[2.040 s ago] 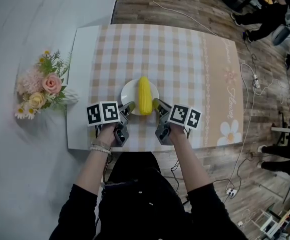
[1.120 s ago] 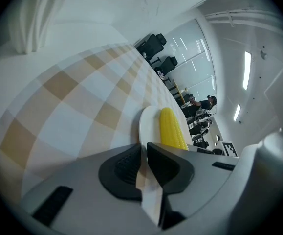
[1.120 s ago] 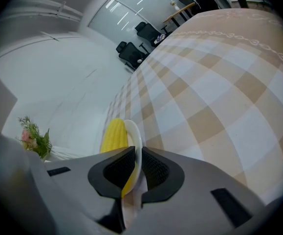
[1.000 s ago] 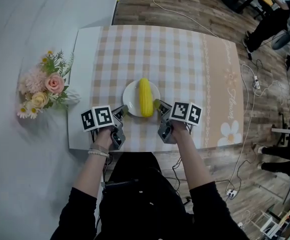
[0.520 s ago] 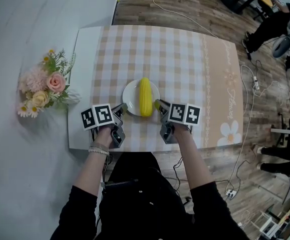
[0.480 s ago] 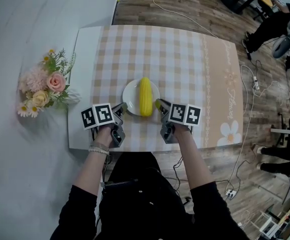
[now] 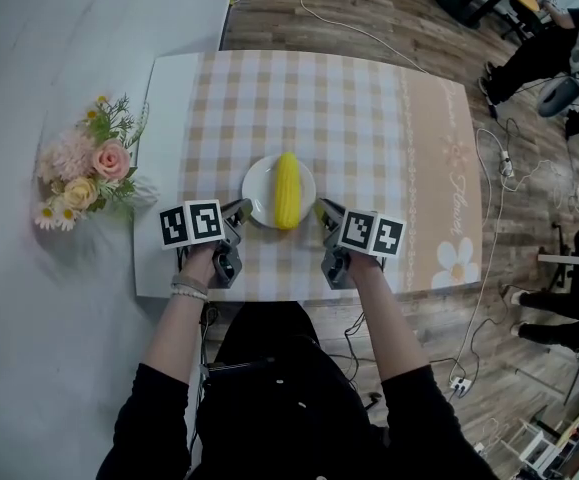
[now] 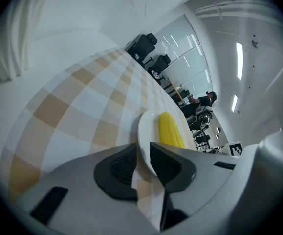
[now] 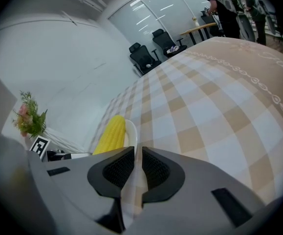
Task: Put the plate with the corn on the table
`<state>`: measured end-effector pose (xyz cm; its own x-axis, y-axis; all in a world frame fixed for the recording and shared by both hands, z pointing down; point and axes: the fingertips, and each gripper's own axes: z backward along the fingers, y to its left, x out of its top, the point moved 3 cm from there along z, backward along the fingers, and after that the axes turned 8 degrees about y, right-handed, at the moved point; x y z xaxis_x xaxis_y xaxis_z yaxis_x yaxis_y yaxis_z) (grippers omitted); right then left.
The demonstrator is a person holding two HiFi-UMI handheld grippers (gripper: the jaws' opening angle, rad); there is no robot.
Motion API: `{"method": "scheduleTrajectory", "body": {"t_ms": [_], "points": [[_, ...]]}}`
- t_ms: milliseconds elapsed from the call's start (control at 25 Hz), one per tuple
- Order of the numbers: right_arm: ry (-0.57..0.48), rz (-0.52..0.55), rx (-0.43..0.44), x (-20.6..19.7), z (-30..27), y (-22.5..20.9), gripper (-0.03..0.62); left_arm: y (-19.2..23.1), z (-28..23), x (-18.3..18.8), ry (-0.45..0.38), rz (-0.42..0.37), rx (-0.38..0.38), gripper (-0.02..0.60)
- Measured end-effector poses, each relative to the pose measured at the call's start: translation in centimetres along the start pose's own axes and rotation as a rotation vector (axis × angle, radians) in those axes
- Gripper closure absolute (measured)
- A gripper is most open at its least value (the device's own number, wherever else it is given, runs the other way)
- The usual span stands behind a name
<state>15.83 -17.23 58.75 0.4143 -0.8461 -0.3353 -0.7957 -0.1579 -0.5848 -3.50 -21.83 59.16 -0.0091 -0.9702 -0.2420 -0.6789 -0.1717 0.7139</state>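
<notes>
Withdrawing cleanly was judged to be the step in hand. The plate [image 7: 257, 183] with the corn [image 7: 287, 190] sat flat on the checked cloth [image 7: 349, 118], close to the middle of the near edge of the table [image 7: 161, 168], so the placing looked all but done. The left gripper [image 8: 142, 155] had its jaws a narrow gap apart, with the plate's rim just inside their tips. The right gripper [image 9: 137, 155] was likewise slightly parted, the rim at or just beyond its tips and only cloth showing through the gap. Neither appeared to clamp. Recommended: widen both gaps first, then draw each gripper straight back toward the near edge, level and together, so that no pad drags the rim or rolls the loose cob. A bunch of flowers [image 7: 84, 173] lay off the table's left edge, and people [image 7: 539, 53] were well beyond its far right corner. Neither stood in the way of that retreat.
</notes>
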Motion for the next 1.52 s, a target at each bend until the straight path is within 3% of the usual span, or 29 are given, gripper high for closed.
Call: {"method": "scheduleTrajectory", "body": {"t_ms": [240,440,600,800,1000,1520], "points": [[-0.026,0.016,0.007,-0.4,0.9,0.7,0.514,0.8,1.2,-0.2,-0.02,-0.019,0.027,0.476],[-0.066,0.025,0.016,-0.6,2.0,1.3,0.525,1.2,3.2,-0.4,-0.116,-0.045,0.04,0.48],[-0.12,0.022,0.01,-0.6,3.5,1.7,0.536,0.5,5.2,-0.7,-0.185,-0.099,0.056,0.545],[-0.212,0.054,-0.003,-0.4,5.7,2.7,0.543,-2.0,7.7,-0.3,-0.277,-0.17,0.017,0.558],[-0.272,0.118,0.025,-0.4,8.1,4.8,0.545,-4.6,10.2,0.0,-0.347,-0.193,-0.015,0.565],[-0.385,0.375,0.002,0.4,13.3,10.2,0.546,-11.1,14.7,0.0,-0.456,-0.402,0.012,0.567]]}}
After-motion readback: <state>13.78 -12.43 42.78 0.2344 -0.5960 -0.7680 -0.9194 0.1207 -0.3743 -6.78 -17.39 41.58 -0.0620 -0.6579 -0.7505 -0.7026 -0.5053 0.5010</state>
